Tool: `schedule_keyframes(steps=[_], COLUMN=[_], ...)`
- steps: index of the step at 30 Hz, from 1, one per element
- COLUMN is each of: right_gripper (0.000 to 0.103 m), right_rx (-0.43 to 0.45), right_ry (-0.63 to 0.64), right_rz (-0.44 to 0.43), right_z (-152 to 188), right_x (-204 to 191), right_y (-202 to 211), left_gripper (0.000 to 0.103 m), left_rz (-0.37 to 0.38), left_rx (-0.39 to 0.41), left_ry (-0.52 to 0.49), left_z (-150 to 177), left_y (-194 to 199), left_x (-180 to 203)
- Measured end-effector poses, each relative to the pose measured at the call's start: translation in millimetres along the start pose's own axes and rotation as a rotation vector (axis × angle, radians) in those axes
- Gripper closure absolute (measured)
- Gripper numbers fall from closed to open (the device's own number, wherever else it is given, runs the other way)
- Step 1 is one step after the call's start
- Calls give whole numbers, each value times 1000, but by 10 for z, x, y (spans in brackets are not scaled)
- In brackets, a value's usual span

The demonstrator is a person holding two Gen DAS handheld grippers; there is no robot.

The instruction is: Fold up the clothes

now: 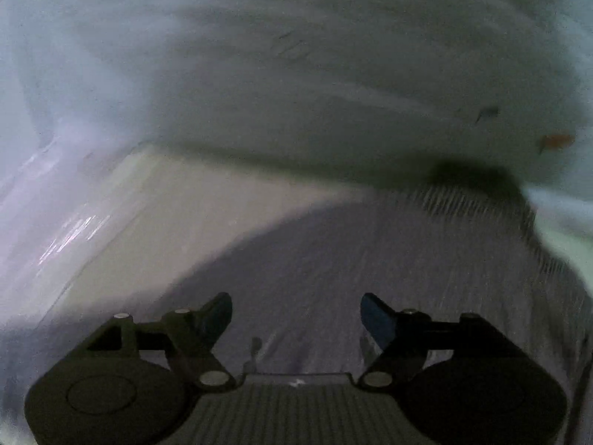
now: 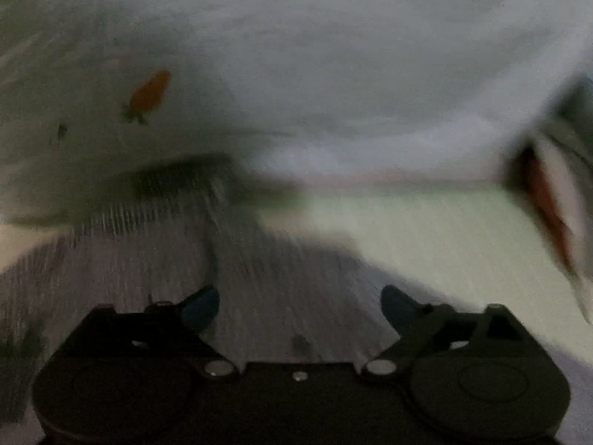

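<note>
both views blurry. pale white cloth garment with a small orange carrot print fills the upper part of each view, bunched ahead of both tools over a grey ribbed fabric and a cream tabletop. left gripper fingers wide, holding nothing — right gripper same, wide and empty. no neat fold visible, so folding looks early — most left.
</note>
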State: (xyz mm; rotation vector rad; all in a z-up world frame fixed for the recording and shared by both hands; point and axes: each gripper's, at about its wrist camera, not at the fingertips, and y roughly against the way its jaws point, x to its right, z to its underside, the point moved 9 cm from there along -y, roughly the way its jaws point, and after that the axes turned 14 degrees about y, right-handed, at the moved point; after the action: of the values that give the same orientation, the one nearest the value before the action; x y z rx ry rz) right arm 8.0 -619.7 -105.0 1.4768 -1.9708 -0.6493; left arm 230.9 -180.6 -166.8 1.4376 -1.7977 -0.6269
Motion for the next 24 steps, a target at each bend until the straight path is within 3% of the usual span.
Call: schedule_keyframes(steps=[5, 8, 13, 16, 17, 18, 19, 20, 22, 24], right_gripper=[6, 10, 22, 37, 51, 68, 78, 100, 101, 101], right_rx=[-137, -185, -211, -224, -224, -222, -213, -200, -179, -178], right_ry=[-66, -84, -93, -97, -86, -67, -63, -66, -82, -91], right_rz=[6, -2, -9, -12, -10, -7, -20, -41, -76, -73], right_z=[1066, 1456, 1712, 1850, 1867, 1870, 1874, 1879, 1896, 1953], right_x=[220, 157, 73, 23, 16, 13, 11, 9, 21, 63], right_y=[614, 773, 812, 826, 844, 870, 891, 911, 953, 1004], left_gripper=[26, 26, 26, 27, 28, 31, 39, 45, 81, 97], left_rz=[-101, -133, -122, -95, -87, -82, -80, -88, -103, -110], left_rx=[-99, -125, -138, -149, -152, -151, -148, -142, -130, -125], left_ry=[109, 182, 252, 239, 232, 219, 203, 186, 152, 126], left_z=[831, 1147, 1384, 1474, 1501, 1523, 1555, 1588, 1652, 1706], left_y=[562, 801, 1012, 1050, 1056, 1045, 1050, 1052, 1056, 1055], left_x=[-771, -1077, -1231, -1156, -1129, -1096, -1064, -1035, -978, -926])
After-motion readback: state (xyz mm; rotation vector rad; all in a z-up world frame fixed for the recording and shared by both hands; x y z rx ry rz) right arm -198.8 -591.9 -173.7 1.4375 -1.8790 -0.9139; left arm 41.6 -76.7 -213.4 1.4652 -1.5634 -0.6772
